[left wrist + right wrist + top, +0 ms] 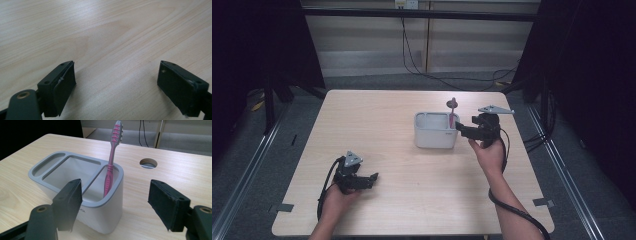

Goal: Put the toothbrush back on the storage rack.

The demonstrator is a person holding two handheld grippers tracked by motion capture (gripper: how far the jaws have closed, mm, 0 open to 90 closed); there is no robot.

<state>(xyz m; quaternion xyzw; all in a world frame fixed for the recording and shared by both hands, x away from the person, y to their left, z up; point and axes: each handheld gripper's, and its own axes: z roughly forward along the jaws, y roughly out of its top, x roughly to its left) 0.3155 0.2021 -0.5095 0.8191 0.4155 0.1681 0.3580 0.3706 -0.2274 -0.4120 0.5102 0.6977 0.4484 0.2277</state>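
Observation:
A white holder [434, 137] with a grey rim and three compartments stands right of the table's middle. A pink toothbrush [452, 112] stands head up in its right-end compartment. My right gripper [462, 129] is open, level with the holder's right end, jaws pointing left at it. In the right gripper view the holder [107, 217] and toothbrush [111, 165] lie just beyond my right gripper [115, 183], whose pads touch neither. My left gripper [373, 179] rests open at the front left, and its view has bare wood between the jaws of the left gripper [116, 75].
The light wooden table [377, 115] has a round cable hole [148, 163] behind the holder. Black cables trail from both grippers. Dark curtains and metal rails flank the table, and cables lie on the floor behind it.

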